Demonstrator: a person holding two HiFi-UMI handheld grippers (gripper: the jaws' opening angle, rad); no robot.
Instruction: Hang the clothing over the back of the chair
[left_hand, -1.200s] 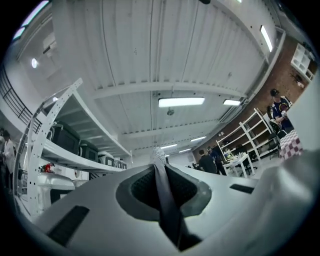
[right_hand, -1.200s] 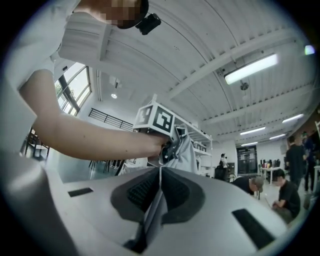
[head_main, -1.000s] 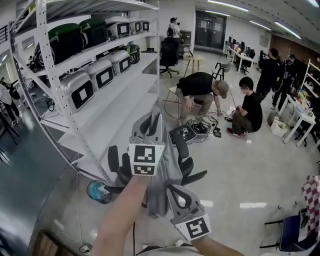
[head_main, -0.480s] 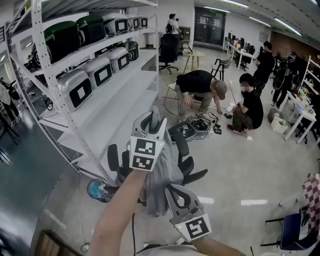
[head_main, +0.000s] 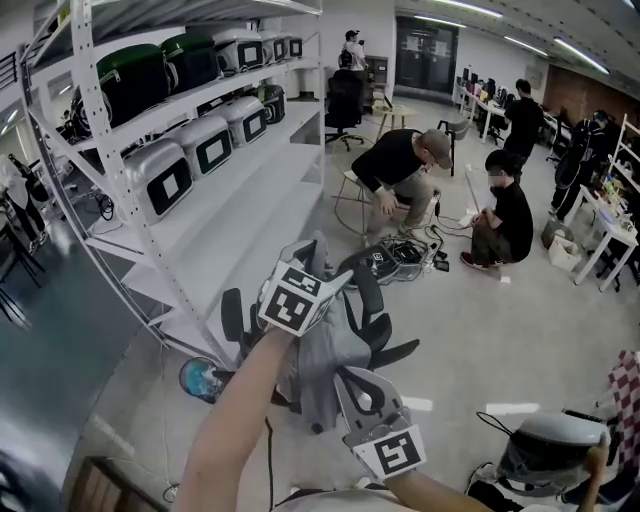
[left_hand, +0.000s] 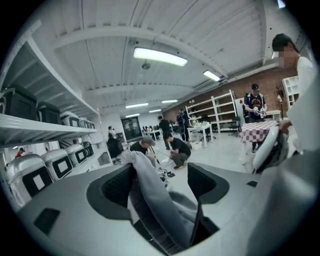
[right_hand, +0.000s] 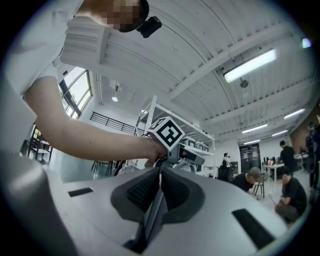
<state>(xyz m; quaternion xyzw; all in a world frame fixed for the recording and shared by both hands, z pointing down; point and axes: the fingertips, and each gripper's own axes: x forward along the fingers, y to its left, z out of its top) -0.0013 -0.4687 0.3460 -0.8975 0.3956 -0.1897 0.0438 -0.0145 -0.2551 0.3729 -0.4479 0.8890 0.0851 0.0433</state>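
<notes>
The grey garment (head_main: 333, 352) lies draped over the top of the black chair (head_main: 373, 302), hanging down the backrest, so the hanging is largely there and looks to be at the letting-go stage.

The left tongs (head_main: 318, 256) sit up at the crest of the backrest. Their jaws have just been opening and now stand wide. A fold of the garment runs up between them and lies against one pad, but nothing pinches it. My guess is the release came here because the top edge had to be carried over the back before it could be dropped.

The right tongs (head_main: 352, 386) are lower and nearer the person, clenched on a thin fold of the hanging part. That grip seems meant to keep the cloth steady and spread, so it does not slide off while the upper end is freed.

What could go wrong: the loose fold may catch on the open left jaws as they pull away and drag the garment back. The right side would need to let go last.
</notes>
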